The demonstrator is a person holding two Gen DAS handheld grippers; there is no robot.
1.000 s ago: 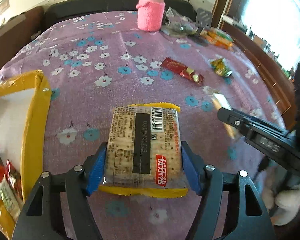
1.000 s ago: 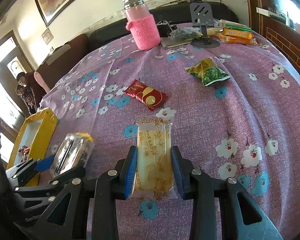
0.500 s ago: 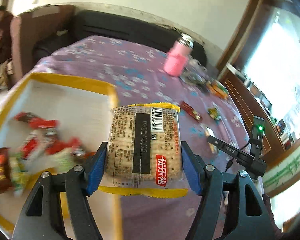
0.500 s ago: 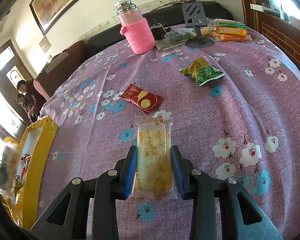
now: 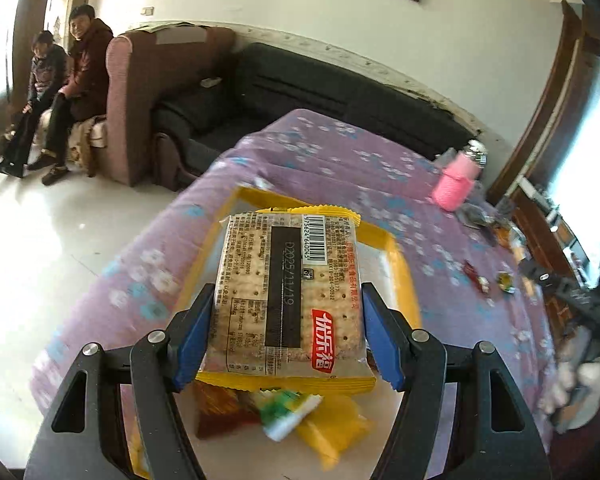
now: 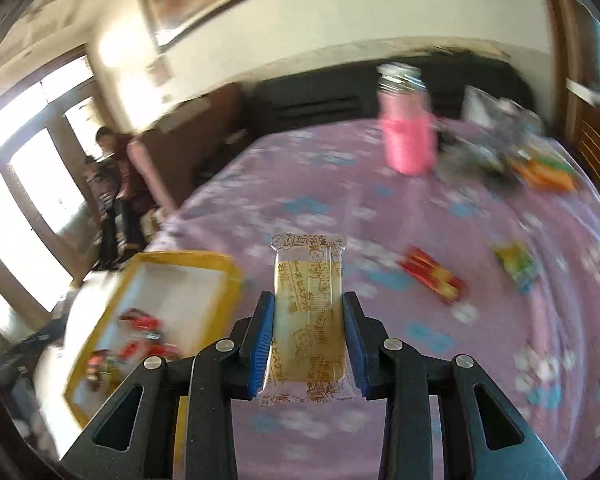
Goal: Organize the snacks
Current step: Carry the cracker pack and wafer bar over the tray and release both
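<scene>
My left gripper [image 5: 286,334] is shut on a cracker pack [image 5: 288,292] with yellow edges and a barcode, held above the yellow-rimmed white box [image 5: 400,268]. Several snack packets [image 5: 300,416] lie in the box below it. My right gripper [image 6: 308,344] is shut on a clear-wrapped yellow cake bar [image 6: 309,320], held above the purple flowered tablecloth [image 6: 440,360], right of the same box [image 6: 172,300]. A red packet [image 6: 434,276] and a green-yellow packet [image 6: 518,264] lie on the cloth to the right.
A pink-sleeved bottle [image 6: 406,136] stands at the table's far side, with bags and orange packs [image 6: 540,168] beside it. A black sofa [image 5: 300,92] and a brown armchair [image 5: 156,92] stand behind the table. Two people [image 5: 60,92] sit at the far left.
My left gripper has swung left with the cracker pack, from over the cloth to over the box. My right gripper has lifted the cake bar and moved left toward the box.
</scene>
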